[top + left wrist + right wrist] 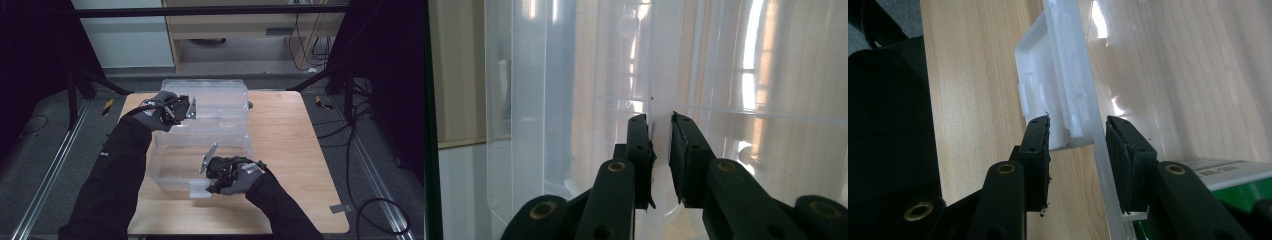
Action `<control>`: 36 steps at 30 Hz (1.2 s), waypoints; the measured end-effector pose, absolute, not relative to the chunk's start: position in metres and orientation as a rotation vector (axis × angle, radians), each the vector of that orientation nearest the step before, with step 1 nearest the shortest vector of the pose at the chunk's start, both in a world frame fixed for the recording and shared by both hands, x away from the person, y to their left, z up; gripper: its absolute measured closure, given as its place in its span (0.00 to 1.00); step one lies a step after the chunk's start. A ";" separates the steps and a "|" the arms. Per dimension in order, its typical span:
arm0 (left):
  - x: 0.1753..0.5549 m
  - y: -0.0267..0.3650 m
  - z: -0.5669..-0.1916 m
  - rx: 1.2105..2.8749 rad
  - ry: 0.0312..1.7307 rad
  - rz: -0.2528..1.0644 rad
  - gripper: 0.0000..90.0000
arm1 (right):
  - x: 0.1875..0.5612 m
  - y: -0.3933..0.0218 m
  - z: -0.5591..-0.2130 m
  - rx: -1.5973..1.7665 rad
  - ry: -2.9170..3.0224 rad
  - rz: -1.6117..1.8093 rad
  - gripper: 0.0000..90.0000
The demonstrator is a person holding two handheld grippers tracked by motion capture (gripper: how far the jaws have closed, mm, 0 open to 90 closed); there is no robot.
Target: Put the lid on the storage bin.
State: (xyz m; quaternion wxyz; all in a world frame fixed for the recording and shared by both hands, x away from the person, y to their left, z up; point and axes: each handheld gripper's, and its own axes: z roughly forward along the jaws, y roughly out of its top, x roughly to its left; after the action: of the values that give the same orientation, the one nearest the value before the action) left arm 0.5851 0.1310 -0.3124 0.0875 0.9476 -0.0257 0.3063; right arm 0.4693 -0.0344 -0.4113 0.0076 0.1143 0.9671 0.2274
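A clear plastic storage box [165, 165] stands on the wooden table [290, 140] with its lid [220, 97] swung open toward the back. My left gripper [189, 109] is at the lid's left part. In the left gripper view its jaws [660, 125] are shut on the lid's thin rim [663, 75]. My right gripper [211, 186] is at the box's front wall. Its jaws [1078, 122] hold that wall [1100, 145] and the white latch [1048, 75] between them, pads against the plastic.
A green and white item [1233, 185] lies inside the box by the front wall. Bare table lies right of the box. A metal frame post [350, 95], cables [370, 210] and a floor rail [45, 185] surround the table.
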 end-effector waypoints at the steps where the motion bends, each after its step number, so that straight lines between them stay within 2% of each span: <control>1: 0.585 0.131 -0.312 2.820 -0.078 0.911 0.88 | 0.469 -0.034 -0.411 0.360 3.022 0.709 0.70; 7: 0.580 0.129 -0.307 2.818 -0.086 0.867 0.90 | 0.469 -0.034 -0.411 0.362 3.028 0.694 0.71; 36: 0.515 0.136 -0.303 2.784 -0.143 0.931 0.92 | 0.464 -0.033 -0.412 0.359 3.009 0.689 0.70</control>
State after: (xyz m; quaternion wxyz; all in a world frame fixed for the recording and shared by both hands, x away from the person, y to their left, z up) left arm 0.5155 0.1360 -0.3030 0.1010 0.9425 -0.0483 0.3150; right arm 0.4641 -0.0328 -0.4120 0.0169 0.1155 0.9681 0.2217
